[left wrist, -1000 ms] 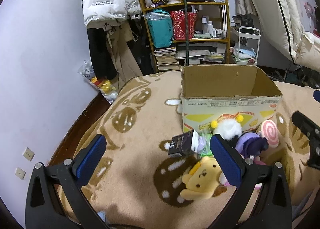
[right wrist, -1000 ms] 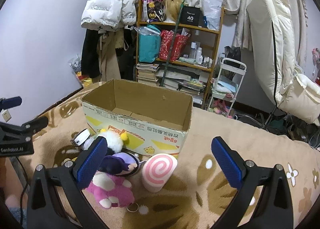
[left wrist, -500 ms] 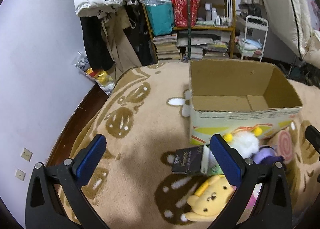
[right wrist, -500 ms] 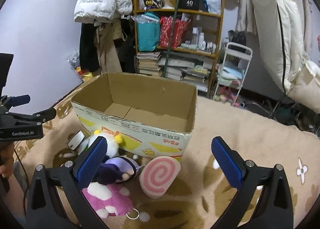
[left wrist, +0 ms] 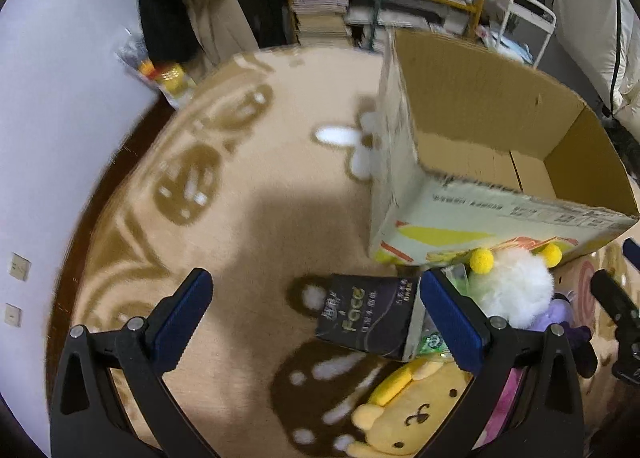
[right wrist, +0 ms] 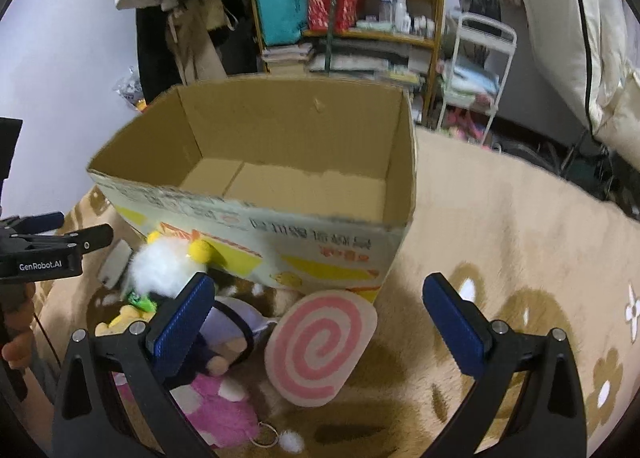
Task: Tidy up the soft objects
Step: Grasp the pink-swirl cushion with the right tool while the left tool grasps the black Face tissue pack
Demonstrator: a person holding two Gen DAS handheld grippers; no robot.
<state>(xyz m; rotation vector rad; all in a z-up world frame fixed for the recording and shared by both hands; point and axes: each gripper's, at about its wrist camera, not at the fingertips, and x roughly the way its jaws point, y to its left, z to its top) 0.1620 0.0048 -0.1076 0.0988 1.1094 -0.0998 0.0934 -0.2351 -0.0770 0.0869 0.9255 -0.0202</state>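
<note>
A: Both grippers sit lower and closer to the toy pile than a second ago. The left gripper point(left wrist: 316, 322) has tilted down, so the dark "Face" pack point(left wrist: 368, 316) now lies right between its fingers instead of off ahead.

B: Closed on anything?

A: No. Its blue pads are spread wide and touch nothing. Same for the right gripper point(right wrist: 316, 322): fingers fully apart, empty, with the pink swirl cushion point(right wrist: 320, 346) lying between them and leaning against the cardboard box point(right wrist: 280, 234).

B: And the box?

A: Open-topped, nothing inside that I can see. Its floor shows much more than before, because both cameras have come up over the rim. Every soft thing is outside it, heaped on the brown patterned blanket point(left wrist: 240, 218) at the box's near wall: the white fluffy toy with yellow pom-poms point(left wrist: 514, 286), the yellow dog plush point(left wrist: 416, 414), the purple doll point(right wrist: 224, 338) and the pink plush point(right wrist: 216, 406).

B: So sorting hasn't begun.

A: I'd judge not; this looks like the approach to a first pick. The cushion is the likeliest target for the right side. The left view is blurred with motion, so the left's aim isn't settled.
</note>
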